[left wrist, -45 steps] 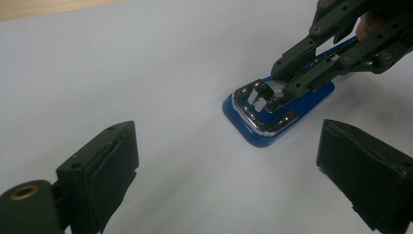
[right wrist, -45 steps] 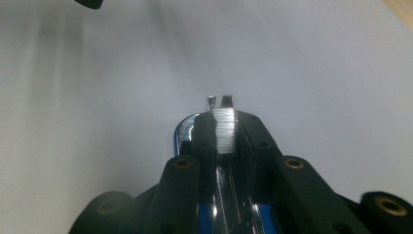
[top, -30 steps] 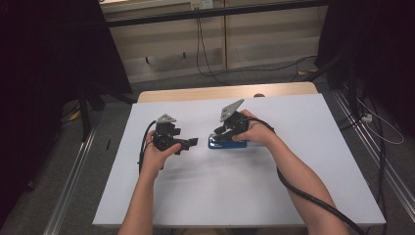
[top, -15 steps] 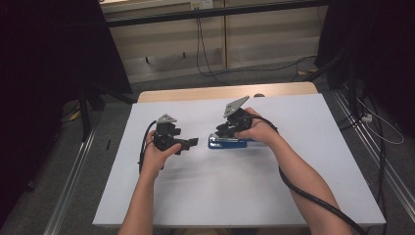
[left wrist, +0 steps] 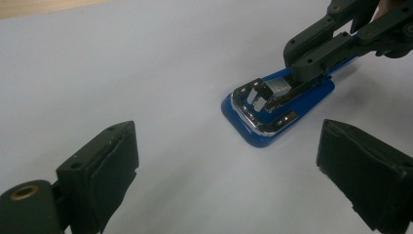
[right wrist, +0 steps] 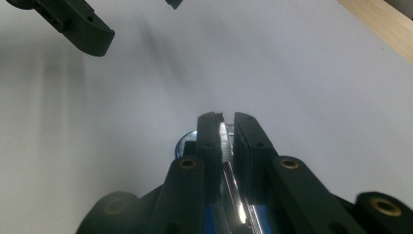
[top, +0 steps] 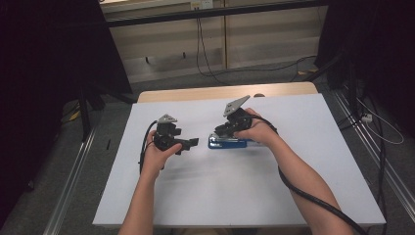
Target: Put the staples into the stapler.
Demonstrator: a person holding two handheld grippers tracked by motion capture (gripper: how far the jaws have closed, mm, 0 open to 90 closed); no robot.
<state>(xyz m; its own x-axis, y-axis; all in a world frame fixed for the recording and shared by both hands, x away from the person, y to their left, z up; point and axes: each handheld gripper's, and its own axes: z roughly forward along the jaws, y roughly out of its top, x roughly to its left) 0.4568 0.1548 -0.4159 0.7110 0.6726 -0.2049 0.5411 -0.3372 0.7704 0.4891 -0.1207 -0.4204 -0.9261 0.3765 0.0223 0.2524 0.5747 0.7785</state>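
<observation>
One blue stapler (top: 226, 143) lay on the tabletop (top: 303, 161). Two grippers: right gripper (right wrist: 223, 127), jaws just closing, clenched its metal arm; left gripper (left wrist: 229, 168) hung released nearby.

The left gripper (left wrist: 234, 170) is holding its two black fingers (left wrist: 104, 170) wide apart over the white tabletop (left wrist: 122, 73). Ahead, the other gripper (left wrist: 304, 66) is pinching a blue stapler (left wrist: 272, 109).
</observation>
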